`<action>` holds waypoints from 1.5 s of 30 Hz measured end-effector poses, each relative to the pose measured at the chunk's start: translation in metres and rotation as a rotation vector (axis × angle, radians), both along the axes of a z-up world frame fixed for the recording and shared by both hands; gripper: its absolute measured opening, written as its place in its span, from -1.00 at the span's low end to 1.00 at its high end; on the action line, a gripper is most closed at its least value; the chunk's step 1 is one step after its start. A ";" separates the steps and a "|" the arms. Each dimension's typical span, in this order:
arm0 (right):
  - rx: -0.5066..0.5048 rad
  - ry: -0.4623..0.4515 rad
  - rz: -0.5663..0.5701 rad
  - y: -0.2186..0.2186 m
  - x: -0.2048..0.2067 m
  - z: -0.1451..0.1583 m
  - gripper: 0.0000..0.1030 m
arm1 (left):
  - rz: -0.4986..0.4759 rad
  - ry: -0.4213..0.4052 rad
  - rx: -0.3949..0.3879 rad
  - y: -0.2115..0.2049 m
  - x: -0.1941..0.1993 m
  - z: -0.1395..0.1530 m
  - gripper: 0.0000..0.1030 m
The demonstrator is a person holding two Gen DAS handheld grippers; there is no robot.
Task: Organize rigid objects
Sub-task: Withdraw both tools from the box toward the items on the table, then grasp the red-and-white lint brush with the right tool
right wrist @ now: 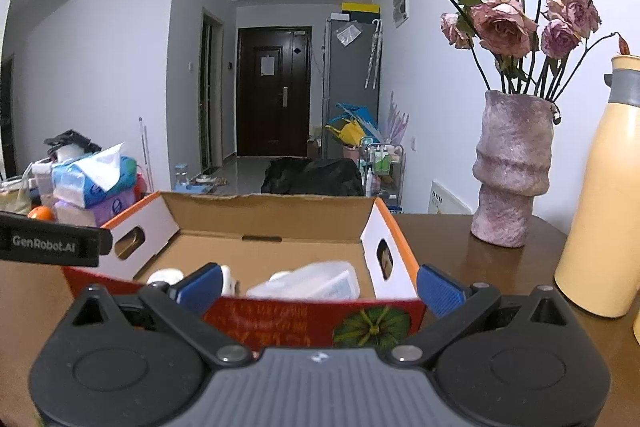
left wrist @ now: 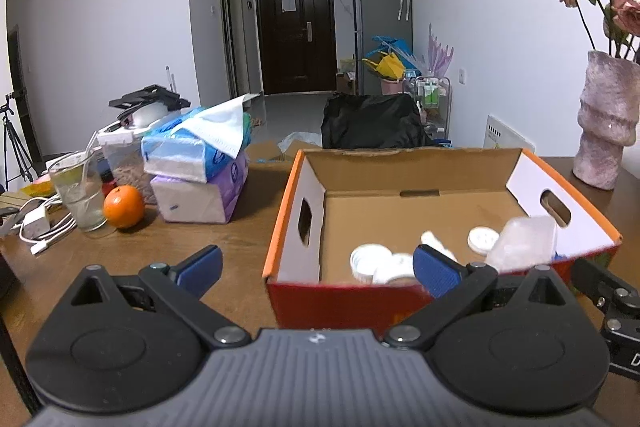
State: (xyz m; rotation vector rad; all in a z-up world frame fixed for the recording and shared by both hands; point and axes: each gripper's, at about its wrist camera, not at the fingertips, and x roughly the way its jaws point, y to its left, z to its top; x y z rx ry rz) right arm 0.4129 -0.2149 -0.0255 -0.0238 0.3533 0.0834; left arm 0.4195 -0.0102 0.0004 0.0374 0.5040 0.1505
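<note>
On a cluttered wooden table (left wrist: 240, 239) in an apartment room, both of my grippers hang at the near side of an open cardboard box (left wrist: 416, 211) with orange rims and a red front panel. My left gripper (left wrist: 318, 269) has its blue-padded fingers (left wrist: 200, 267) spread wide with nothing between them; its right finger sits in front of the box's near wall. My right gripper (right wrist: 320, 287) is likewise fully spread and empty, its two pads framing the red front panel, which bears a printed pumpkin (right wrist: 372, 325).

Inside the box lie the rigid items: several white round lids (left wrist: 370, 259), one of them (left wrist: 483, 239) further right, and a translucent plastic container (left wrist: 524, 245) leaning at the right end. From the right wrist view, that container (right wrist: 316, 281) rests just behind the near wall.

Left of the box, well apart from it, stand stacked tissue packs (left wrist: 200, 167), an orange (left wrist: 123, 207) and a drinking glass (left wrist: 80, 191) beside white cables (left wrist: 44, 227). To the right stand a pink textured vase (right wrist: 512, 171) of dried roses (right wrist: 504, 23) and a yellow bottle (right wrist: 604, 195), both clear of the box.
</note>
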 end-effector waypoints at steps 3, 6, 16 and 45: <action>-0.005 0.004 0.003 0.000 -0.015 -0.003 1.00 | -0.005 0.007 0.002 0.002 -0.012 -0.003 1.00; -0.015 0.011 0.010 0.000 -0.028 -0.006 1.00 | -0.011 0.017 0.001 0.002 -0.026 -0.006 1.00; -0.110 0.023 0.008 0.008 -0.073 -0.013 1.00 | -0.035 0.044 0.012 -0.002 -0.065 -0.015 1.00; -0.080 0.240 0.143 0.014 -0.083 -0.032 0.83 | -0.093 0.140 -0.036 0.004 -0.091 -0.041 1.00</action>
